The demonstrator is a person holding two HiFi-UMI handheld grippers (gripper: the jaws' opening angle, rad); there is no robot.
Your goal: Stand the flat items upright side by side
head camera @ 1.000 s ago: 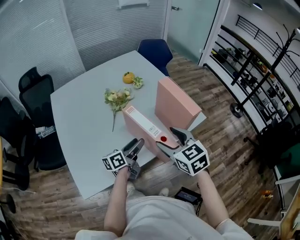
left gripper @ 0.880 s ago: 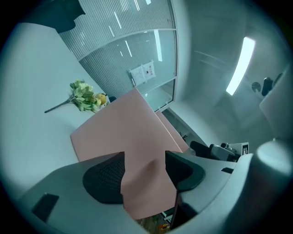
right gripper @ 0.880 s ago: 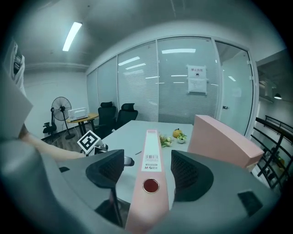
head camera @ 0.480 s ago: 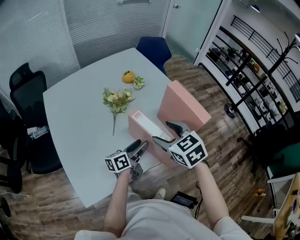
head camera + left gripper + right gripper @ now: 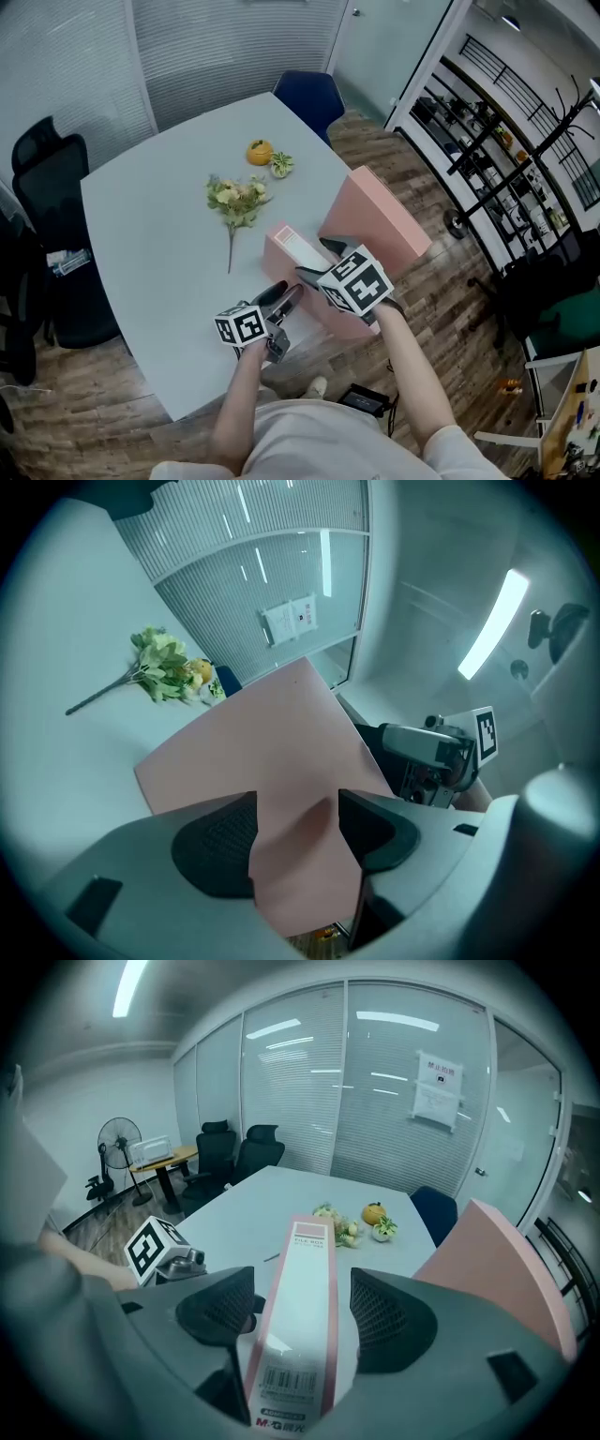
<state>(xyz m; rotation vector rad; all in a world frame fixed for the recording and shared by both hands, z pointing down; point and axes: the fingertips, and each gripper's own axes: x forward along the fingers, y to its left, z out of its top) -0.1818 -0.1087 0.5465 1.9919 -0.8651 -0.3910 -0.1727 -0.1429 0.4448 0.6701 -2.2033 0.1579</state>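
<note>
Print on the spine (image 5: pixel 302 1307) of the box (image 5: pixel 281 274) reads "FILE BOX" at its far end. At the near end we see a barcode (image 5: pixel 281 1384) and, under it, "M&G" followed by characters we cannot make out. A sheet (image 5: pixel 437 1087) hangs on the glass wall behind, its writing too small to read.

We find the box on the table (image 5: pixel 159 244), close to the near edge, with its spine turned upward and one broad pink face toward us. The right gripper (image 5: pixel 317 260) sits over the near end of the spine. In its own view the spine runs away between the two jaws, which stand one on each side and grip it across its width. The left gripper (image 5: pixel 281 298) is lower, at the near bottom part of the box. Its view shows a pink corner filling the space between its jaws, both pads pressed on it, and the broad face spreading out beyond.

A second box (image 5: pixel 380 220), also pink, stands just to the right, by the table's right edge. We cannot tell whether the two touch.

Flowers (image 5: pixel 234 199) and an orange (image 5: pixel 260 152) lie farther out on the table, well apart from both boxes and both grippers.
</note>
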